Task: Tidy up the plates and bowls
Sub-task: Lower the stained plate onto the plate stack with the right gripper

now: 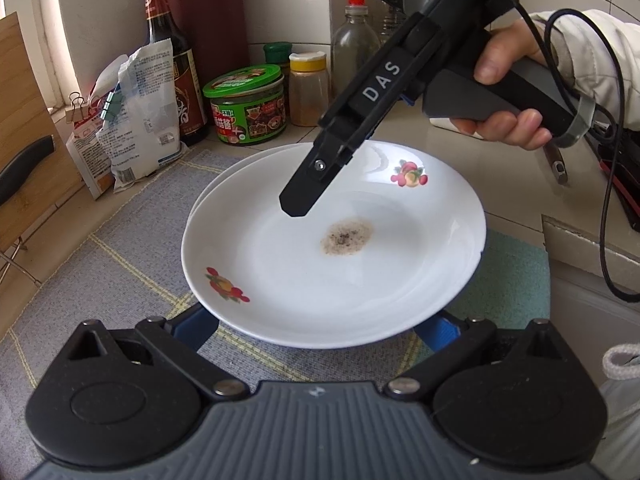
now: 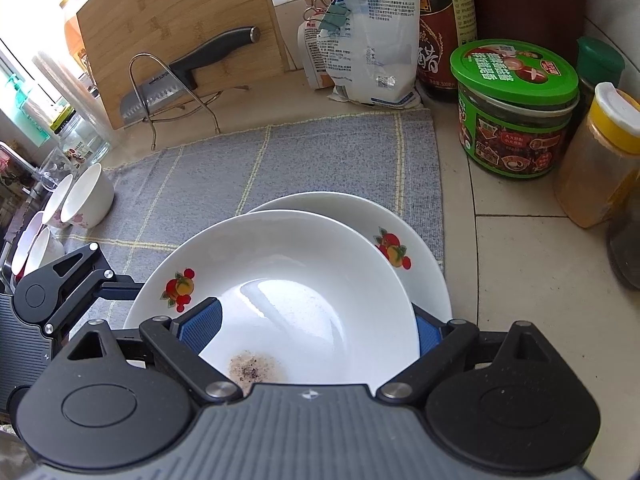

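The right gripper (image 2: 316, 330), jaws spread wide, straddles the glossy white fruit-printed plate (image 2: 280, 280) without gripping. The left gripper (image 1: 320, 328) also looks open beneath its rim, though contact is hidden. This plate overlaps a second plate (image 2: 404, 240) on the grey woven mat (image 2: 280, 160), with bare mat beyond.

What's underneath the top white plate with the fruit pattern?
A second white plate with the same fruit print lies under the top plate, its rim peeking out at one side, on the grey mat. The rest of it is covered.
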